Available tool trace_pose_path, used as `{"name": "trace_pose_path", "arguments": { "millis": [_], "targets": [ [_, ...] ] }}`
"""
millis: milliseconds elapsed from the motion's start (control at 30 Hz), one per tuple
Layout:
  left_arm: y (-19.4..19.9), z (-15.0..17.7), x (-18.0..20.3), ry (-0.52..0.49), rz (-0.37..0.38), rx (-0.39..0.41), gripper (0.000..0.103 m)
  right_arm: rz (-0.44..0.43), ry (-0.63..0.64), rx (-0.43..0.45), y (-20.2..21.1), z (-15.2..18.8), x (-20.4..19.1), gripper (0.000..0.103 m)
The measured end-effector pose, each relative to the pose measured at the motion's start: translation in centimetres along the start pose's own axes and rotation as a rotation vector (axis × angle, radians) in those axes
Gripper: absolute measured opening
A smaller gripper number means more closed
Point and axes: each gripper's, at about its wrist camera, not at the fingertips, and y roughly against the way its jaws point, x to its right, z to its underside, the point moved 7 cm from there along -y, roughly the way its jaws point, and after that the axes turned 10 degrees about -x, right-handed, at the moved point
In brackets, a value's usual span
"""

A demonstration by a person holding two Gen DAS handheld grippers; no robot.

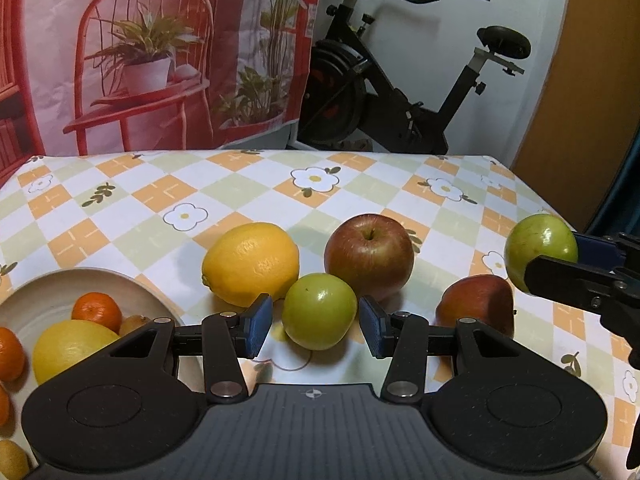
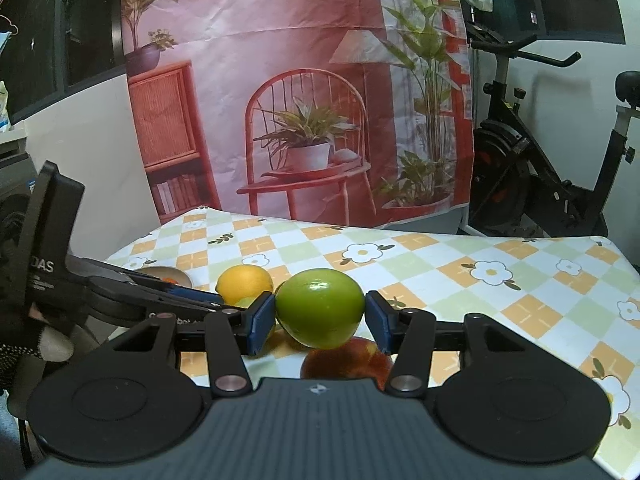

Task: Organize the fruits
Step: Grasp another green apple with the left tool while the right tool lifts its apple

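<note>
At the near left of the checked tablecloth (image 1: 132, 196), a pale bowl (image 1: 132, 284) holds mandarins (image 1: 97, 311), a lemon (image 1: 70, 346) and a small brownish fruit. Just right of the bowl lies a large yellow lemon (image 1: 251, 263) on the cloth, touching or nearly touching a green apple (image 1: 319, 311) that sits nearer the camera. That green apple lies between the spread fingers of the left gripper (image 1: 316, 326); both blue pads stand apart from its skin, with a small gap on either side, so the jaws are wide and hold nothing. Behind it, farther off, rests a big red apple (image 1: 369, 256). To the right, near the edge of the left gripper's body, lies a second red apple (image 1: 476, 304). At the far right, a second green fruit (image 2: 319, 308) is lifted clear of the cloth, pinched between the blue pads of the right gripper (image 2: 320, 316), which press on its left and right sides. In the right wrist view it hangs directly above the second red apple.
</note>
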Motion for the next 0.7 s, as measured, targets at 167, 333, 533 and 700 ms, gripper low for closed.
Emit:
{"name": "trace_pose_path", "arguments": {
  "millis": [167, 333, 533, 700],
  "targets": [
    [-0.7, -0.1, 0.0, 0.003, 0.002, -0.007, 0.051, 0.004, -0.007, -0.006, -0.3, 0.2, 0.3, 0.052],
    [-1.2, 0.0, 0.2, 0.0, 0.002, -0.02, 0.05, 0.005, -0.006, -0.011, -0.4, 0.3, 0.5, 0.052],
    [-1.0, 0.2, 0.1, -0.018, -0.002, -0.023, 0.049, 0.007, -0.008, -0.016, -0.5, 0.4, 0.6, 0.052],
    [0.2, 0.3, 0.3, -0.027, -0.012, -0.008, 0.049, 0.004, -0.008, -0.016, -0.5, 0.3, 0.5, 0.052]
  ]
}}
